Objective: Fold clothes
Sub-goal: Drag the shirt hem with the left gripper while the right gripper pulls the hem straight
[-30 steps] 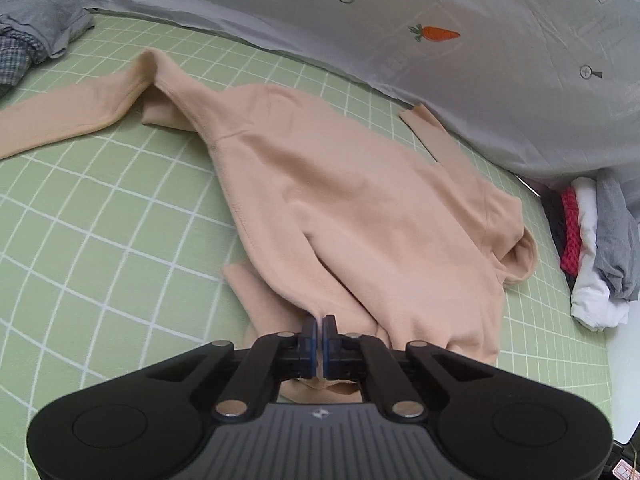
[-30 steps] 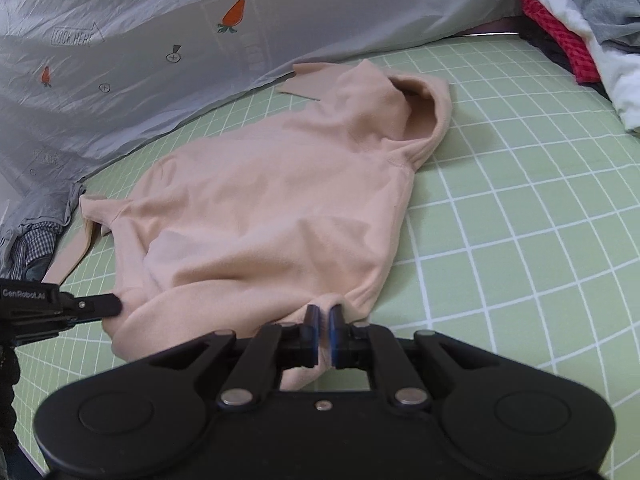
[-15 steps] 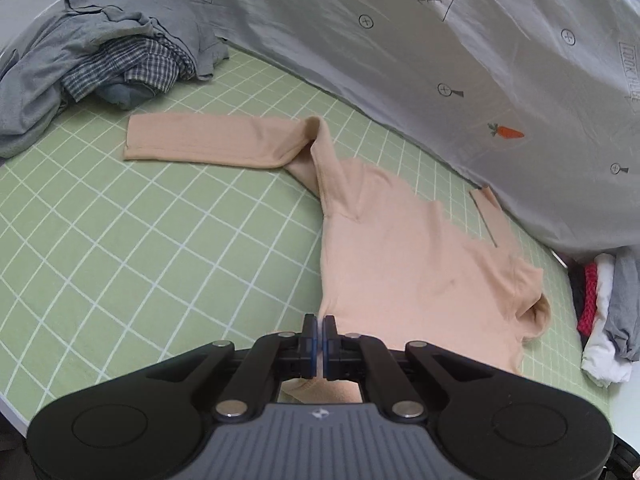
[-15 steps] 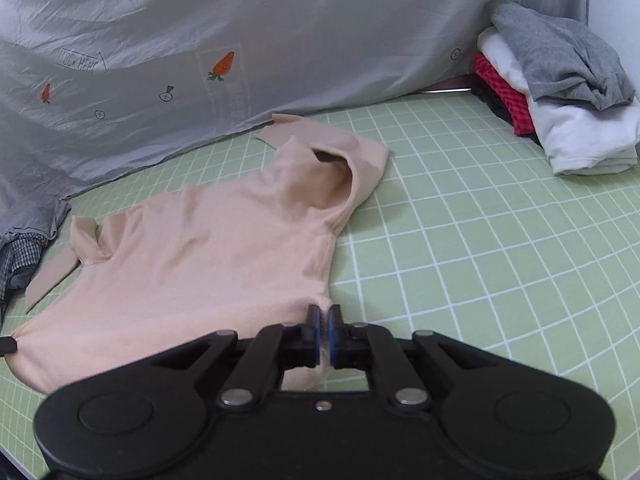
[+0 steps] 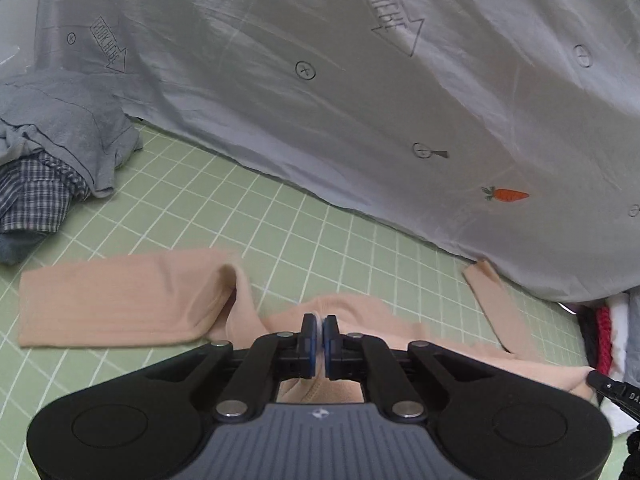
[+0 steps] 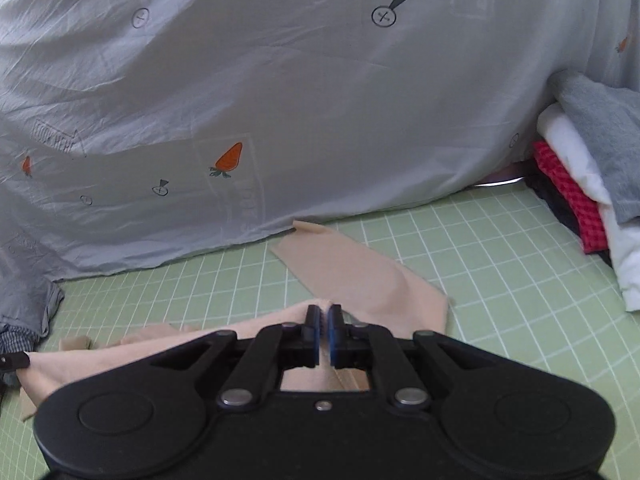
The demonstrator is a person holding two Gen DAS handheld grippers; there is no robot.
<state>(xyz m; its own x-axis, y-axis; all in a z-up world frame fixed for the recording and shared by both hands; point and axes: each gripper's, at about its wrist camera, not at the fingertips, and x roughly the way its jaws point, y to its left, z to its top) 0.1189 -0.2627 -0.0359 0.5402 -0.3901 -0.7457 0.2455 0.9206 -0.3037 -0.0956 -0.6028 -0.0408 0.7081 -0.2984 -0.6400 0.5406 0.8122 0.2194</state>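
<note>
A beige long-sleeved top (image 5: pixel 120 300) lies on the green grid mat (image 5: pixel 240 208). My left gripper (image 5: pixel 319 322) is shut on its hem edge, with one sleeve stretched out flat to the left. My right gripper (image 6: pixel 324 314) is shut on the same hem of the top (image 6: pixel 360 276), whose other sleeve points toward the grey sheet. The hem is lifted and stretched between both grippers. The right gripper's tip shows at the right edge of the left wrist view (image 5: pixel 608 386). Most of the top's body is hidden below the grippers.
A grey sheet with carrot prints (image 5: pixel 360 100) hangs along the back of the mat. A loose heap of grey and checked clothes (image 5: pixel 44 160) lies at the left. A stack of folded clothes (image 6: pixel 584 184) stands at the right.
Both grippers have carried the hem up and toward the back sheet, over the top's body. The cameras now look at the sheet, and the top's body has dropped out of view.
</note>
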